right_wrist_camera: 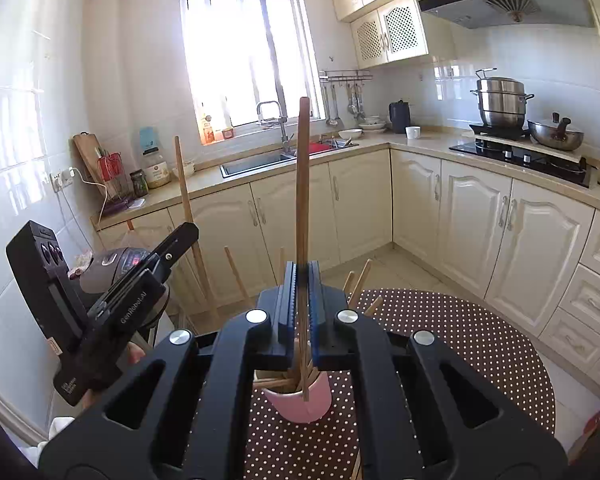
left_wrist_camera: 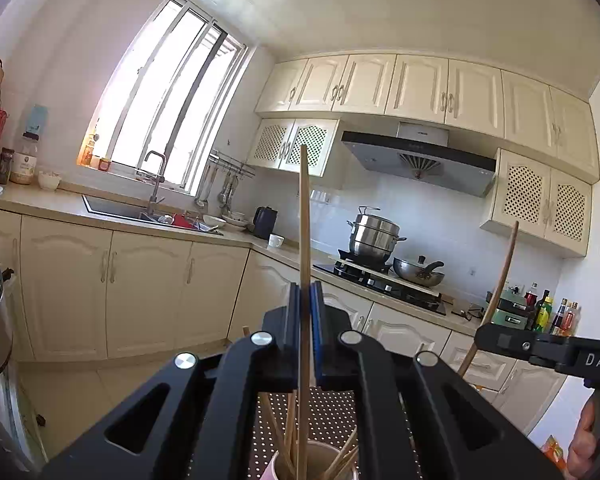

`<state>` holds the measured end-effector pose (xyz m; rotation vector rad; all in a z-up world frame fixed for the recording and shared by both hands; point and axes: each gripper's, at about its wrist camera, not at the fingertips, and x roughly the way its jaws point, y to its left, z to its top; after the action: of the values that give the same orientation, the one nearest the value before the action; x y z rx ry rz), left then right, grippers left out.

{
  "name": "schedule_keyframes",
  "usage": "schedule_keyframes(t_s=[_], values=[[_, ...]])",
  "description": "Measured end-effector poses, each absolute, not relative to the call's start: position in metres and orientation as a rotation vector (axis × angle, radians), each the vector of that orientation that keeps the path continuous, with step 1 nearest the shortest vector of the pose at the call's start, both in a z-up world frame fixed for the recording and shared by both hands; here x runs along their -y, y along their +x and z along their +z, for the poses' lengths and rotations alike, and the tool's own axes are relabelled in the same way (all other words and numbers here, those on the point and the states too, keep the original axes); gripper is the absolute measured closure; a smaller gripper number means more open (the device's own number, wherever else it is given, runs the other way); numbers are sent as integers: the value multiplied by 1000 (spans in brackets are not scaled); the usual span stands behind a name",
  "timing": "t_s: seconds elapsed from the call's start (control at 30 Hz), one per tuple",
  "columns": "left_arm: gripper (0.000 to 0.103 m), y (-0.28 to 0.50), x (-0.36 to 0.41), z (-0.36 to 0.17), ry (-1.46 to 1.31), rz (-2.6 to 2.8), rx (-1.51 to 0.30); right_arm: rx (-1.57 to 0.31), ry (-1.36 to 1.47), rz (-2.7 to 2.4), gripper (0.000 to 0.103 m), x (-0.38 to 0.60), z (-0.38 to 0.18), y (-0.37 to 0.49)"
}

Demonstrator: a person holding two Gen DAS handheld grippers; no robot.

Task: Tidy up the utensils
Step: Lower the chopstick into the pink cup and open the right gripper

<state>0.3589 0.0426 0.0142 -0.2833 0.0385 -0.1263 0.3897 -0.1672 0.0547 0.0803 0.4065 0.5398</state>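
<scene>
While each hand carries its own tool, both tongs are clamped narrow on a single chopstick: the left gripper (left_wrist_camera: 305, 300) pinches a pale chopstick (left_wrist_camera: 304, 216) standing near upright, and the right gripper (right_wrist_camera: 302, 280) pinches a darker stick (right_wrist_camera: 302, 184) the same way. Holding them mid-shaft and vertical looks meant to lift each one clear of the pink cup (right_wrist_camera: 302, 404) without dragging its neighbours. That cup sits on the dotted table (right_wrist_camera: 440, 340) just below the jaws, with more chopsticks (right_wrist_camera: 356, 280) fanned out of it.

From the left wrist the cup is cut off at the bottom edge, and each gripper's body hides its stick's lower end. Where the sticks are bound I cannot tell; no tray or holder shows.
</scene>
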Motion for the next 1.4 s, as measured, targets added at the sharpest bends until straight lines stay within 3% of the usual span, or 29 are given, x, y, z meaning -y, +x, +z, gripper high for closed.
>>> schedule_keyframes(t_s=[0.97,1.03,1.1,1.27,1.4], values=[[97,381,-32,-22,-259,-160,-136,-480,65,561,97,149,30,402],[92,378,-32,-21,-250,-156,-141,-484,64,562,97,146,29,402],[69,376,-31,-21,-238,-152,-144,-488,64,564,97,144,28,400],[69,370,-33,-18,-220,-146,-145,-500,61,569,97,140,25,399],[59,366,-35,-14,-217,-135,-150,-507,59,567,97,138,23,398]])
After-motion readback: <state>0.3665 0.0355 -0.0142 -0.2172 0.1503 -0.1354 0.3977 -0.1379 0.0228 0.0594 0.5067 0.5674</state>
